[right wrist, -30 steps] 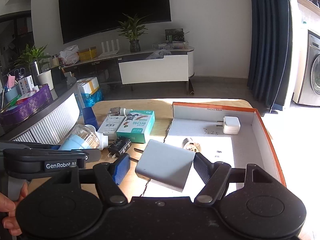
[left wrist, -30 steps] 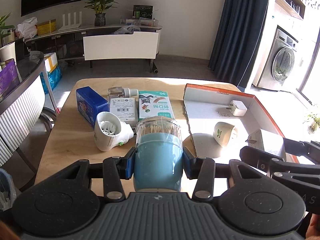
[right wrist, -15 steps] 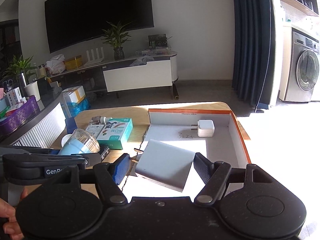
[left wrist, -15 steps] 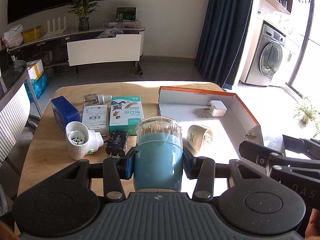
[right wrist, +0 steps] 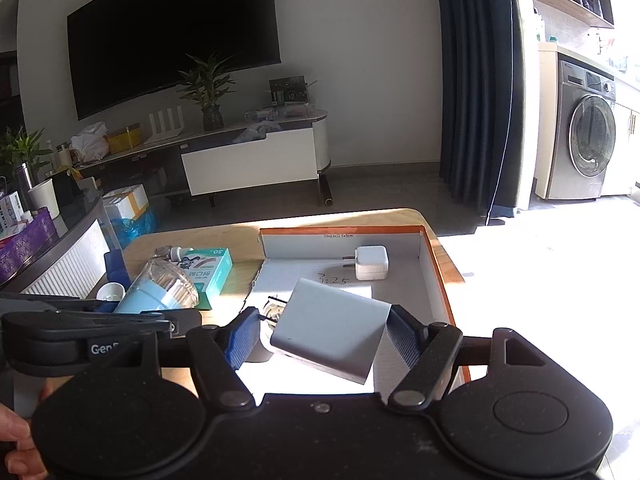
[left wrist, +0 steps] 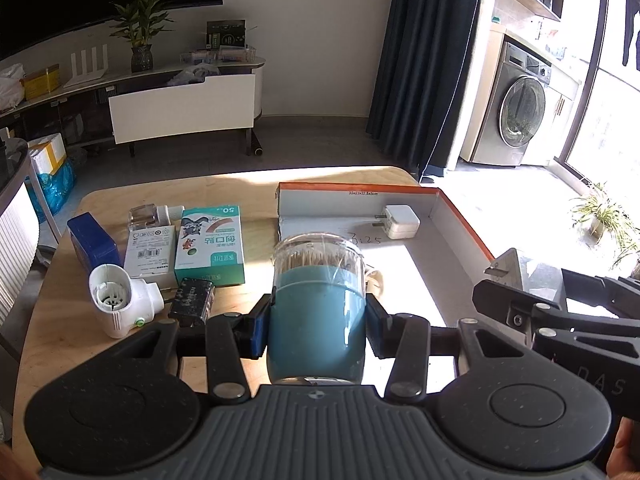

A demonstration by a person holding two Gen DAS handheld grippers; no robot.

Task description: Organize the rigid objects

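Table [left wrist: 248, 188] in sunlit living room

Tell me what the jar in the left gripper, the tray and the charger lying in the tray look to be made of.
Jar: probably plastic, with a glossy opaque blue body and a clear top showing thin sticks inside.
Tray: looks like cardboard, matte grey inside with orange rims, folded walls and handwriting on the floor.
Charger: likely smooth white moulded plastic, with metal prongs.

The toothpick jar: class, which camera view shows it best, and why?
The left wrist view: the toothpick jar fills the centre, clamped in the left gripper, toothpicks visible. The right wrist view shows it small, tilted, at the left edge.
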